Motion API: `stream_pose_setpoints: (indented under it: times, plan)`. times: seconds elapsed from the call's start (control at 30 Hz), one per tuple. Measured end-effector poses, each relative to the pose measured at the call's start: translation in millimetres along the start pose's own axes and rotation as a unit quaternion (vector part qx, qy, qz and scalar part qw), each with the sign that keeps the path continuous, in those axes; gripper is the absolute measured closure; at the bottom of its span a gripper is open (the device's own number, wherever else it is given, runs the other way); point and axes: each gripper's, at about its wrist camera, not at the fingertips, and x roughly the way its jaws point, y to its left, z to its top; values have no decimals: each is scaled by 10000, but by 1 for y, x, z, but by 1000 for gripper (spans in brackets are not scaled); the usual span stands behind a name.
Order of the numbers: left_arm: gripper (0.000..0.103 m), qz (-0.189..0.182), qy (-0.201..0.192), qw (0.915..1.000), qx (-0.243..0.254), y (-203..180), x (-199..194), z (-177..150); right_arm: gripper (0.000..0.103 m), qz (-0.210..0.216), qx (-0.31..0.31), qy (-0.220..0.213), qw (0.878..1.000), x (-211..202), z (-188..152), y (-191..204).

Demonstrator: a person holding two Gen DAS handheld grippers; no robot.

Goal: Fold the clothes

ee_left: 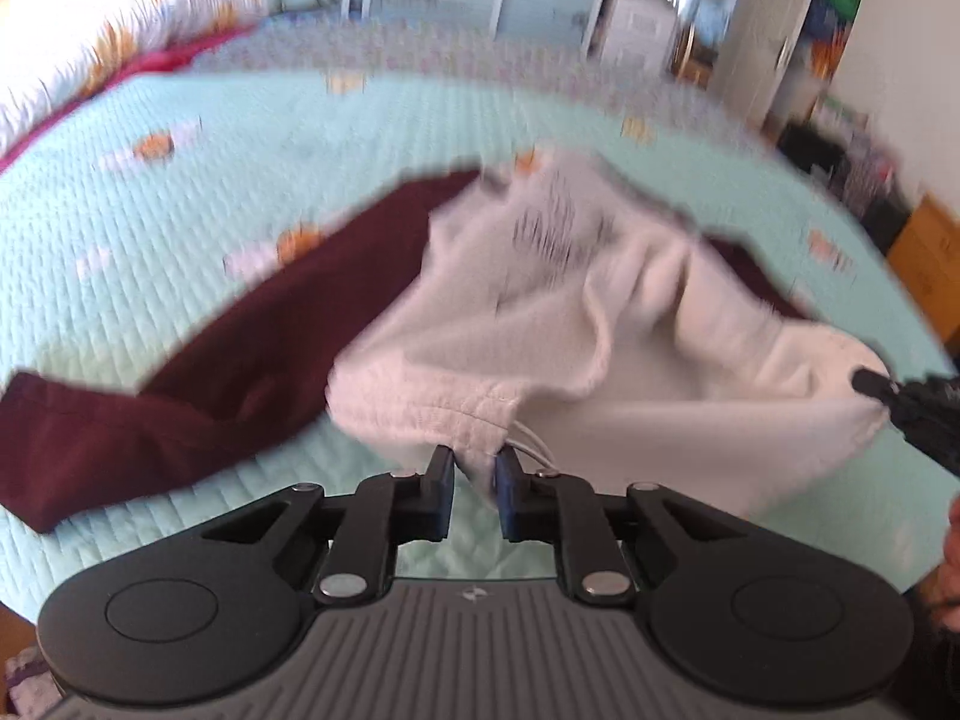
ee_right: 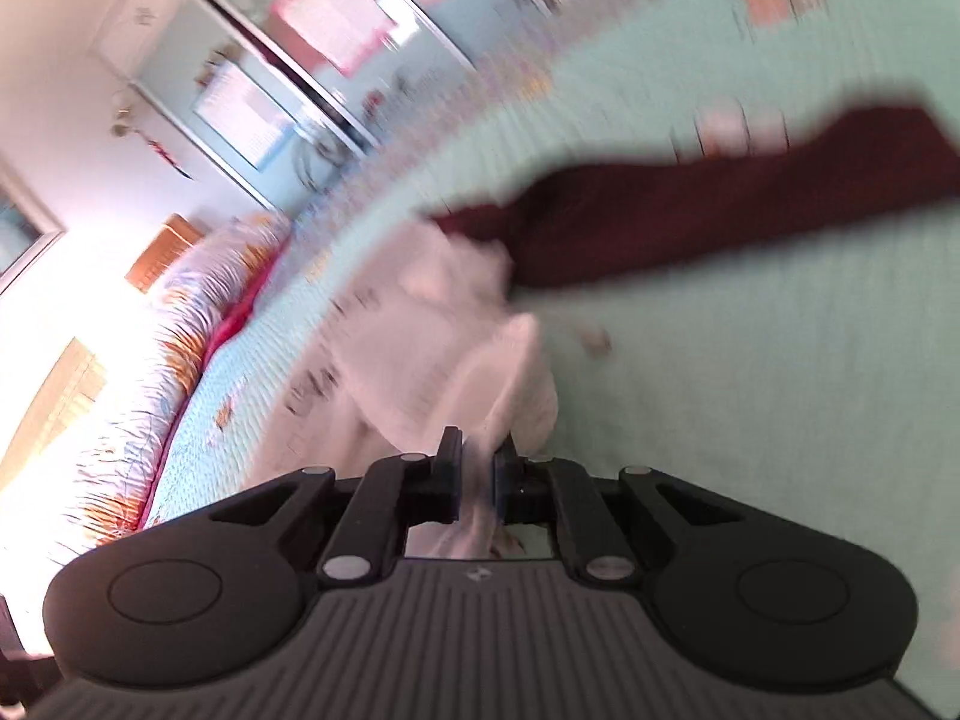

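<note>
A white garment with dark print (ee_left: pixel 540 312) hangs lifted over a mint quilted bed (ee_left: pixel 180 192). My left gripper (ee_left: pixel 475 468) is shut on its hem by the drawstring. Its other corner is pinched by my right gripper (ee_left: pixel 876 387), seen at the right edge of the left wrist view. In the blurred, tilted right wrist view the right gripper (ee_right: pixel 477 468) is shut on a fold of the white garment (ee_right: pixel 432 324). A maroon garment (ee_left: pixel 198 384) lies spread flat on the bed, partly under the white one; it also shows as the maroon garment (ee_right: pixel 720 204) in the right wrist view.
A floral duvet and red cloth (ee_left: pixel 114 42) are bunched at the far left of the bed. Wardrobes and shelves (ee_left: pixel 648 18) stand beyond the bed, cardboard boxes (ee_left: pixel 930 258) at the right. A hand (ee_left: pixel 951 558) shows at the right edge.
</note>
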Motion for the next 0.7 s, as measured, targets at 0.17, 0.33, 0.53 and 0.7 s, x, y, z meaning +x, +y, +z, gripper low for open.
stream_pose_setpoints:
  times: [0.17, 0.33, 0.53, 0.7]
  plan:
    - [92, -165, -640, 9977, -135, 15, -53, 18, 97, 24, -564, -543, 9969, -69, 15, 29]
    - [92, 103, 102, 9990, -417, 36, -19, -10, 80, -382, -610, 126, 9973, -60, -6, 4]
    - [87, -114, 343, 9984, 429, -8, -10, -30, 38, -389, -915, 368, 9944, -20, -11, 2]
    - [51, 196, 541, 9875, 1470, -59, 20, -32, 38, -536, -1015, 679, 9911, 30, 4, -9]
